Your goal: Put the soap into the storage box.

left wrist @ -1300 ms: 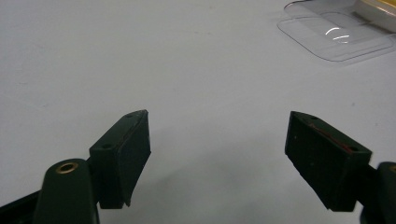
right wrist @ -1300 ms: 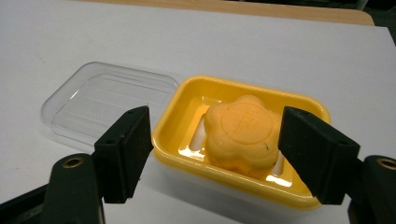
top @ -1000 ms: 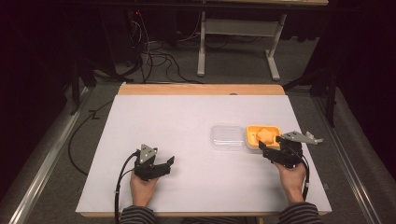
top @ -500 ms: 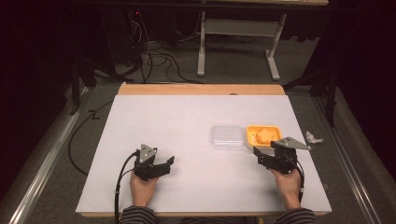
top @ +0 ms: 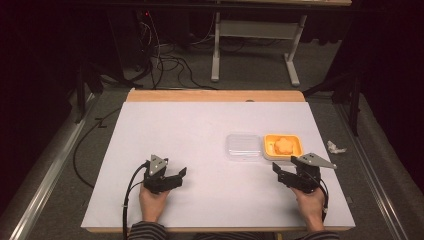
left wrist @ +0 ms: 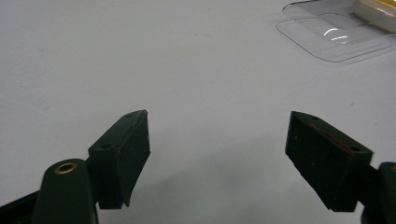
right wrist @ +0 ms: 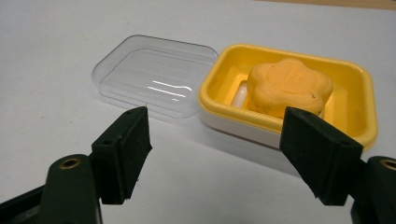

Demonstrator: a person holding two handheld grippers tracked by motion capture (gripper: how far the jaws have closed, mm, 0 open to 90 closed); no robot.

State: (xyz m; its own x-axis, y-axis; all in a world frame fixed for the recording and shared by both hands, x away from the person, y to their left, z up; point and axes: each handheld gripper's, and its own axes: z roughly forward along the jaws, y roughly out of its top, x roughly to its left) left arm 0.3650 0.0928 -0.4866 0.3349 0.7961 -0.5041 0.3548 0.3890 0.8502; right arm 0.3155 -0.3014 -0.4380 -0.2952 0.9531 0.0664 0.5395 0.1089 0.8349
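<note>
A yellow soap dish lies on the white table at the right, with an orange flower-shaped soap inside it. Its clear lid rests flat on the table, touching the dish's left side. Just in front of the dish, my right gripper stands open, nothing between its jaws. My left gripper is open too, low over bare table at the front left, well apart from the lid.
A wooden strip runs along the table's far edge. A crumpled white scrap lies just off the table's right side. Cables and a metal stand sit on the floor beyond.
My right gripper has drawn back a little from beside the dish toward the near edge and slightly left. The left gripper has stayed put.
</note>
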